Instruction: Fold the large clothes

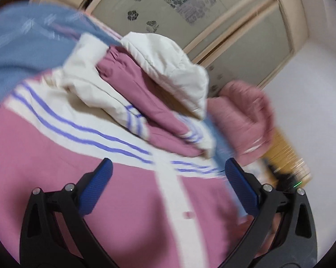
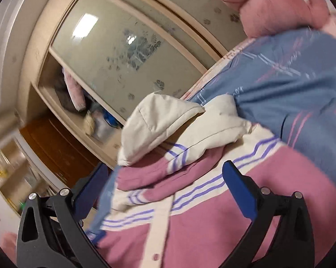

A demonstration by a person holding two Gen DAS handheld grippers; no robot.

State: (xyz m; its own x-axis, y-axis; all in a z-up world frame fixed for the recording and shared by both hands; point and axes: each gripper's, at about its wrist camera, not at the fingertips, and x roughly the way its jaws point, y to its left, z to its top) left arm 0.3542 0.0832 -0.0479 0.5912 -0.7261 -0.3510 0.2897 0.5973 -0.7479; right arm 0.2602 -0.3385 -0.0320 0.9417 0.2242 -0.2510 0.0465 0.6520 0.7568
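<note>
Jacket: a pink jacket (image 1: 127, 201) with a cream band, purple stripes and a cream button strip lies spread on the bed, filling the lower part of both wrist views; in the right wrist view it (image 2: 190, 230) runs from the near edge of the bed up toward the hood.
Bedsheet: blue sheet (image 1: 25, 44) with pale and pink line marks, at the upper left in the left view, under and beyond the jacket; in the right view it (image 2: 290, 84) lies at the upper right.
Left gripper: the left gripper (image 1: 168, 169) hovers over the jacket's striped band, its blue-padded fingers spread wide apart with nothing between them; whether the tips touch the cloth is unclear because of blur.
Sleeve: a pink sleeve (image 1: 168, 120) with a striped cream cuff is folded across the jacket's chest, just below the hood.
Hood: cream hood (image 1: 168, 67) rumpled and standing up at the top of the jacket, its pink lining showing.
Blanket: pink fuzzy blanket (image 1: 246, 116) bunched to the right of the hood, at the bed's edge.
Wardrobe: sliding doors (image 2: 127, 51) with a flower pattern stand behind the bed; one side is open, showing piled things inside.
Right gripper: the right gripper (image 2: 165, 172) is also spread wide and holds nothing, one finger beyond the bed's edge, the other over the jacket's stripes.
</note>
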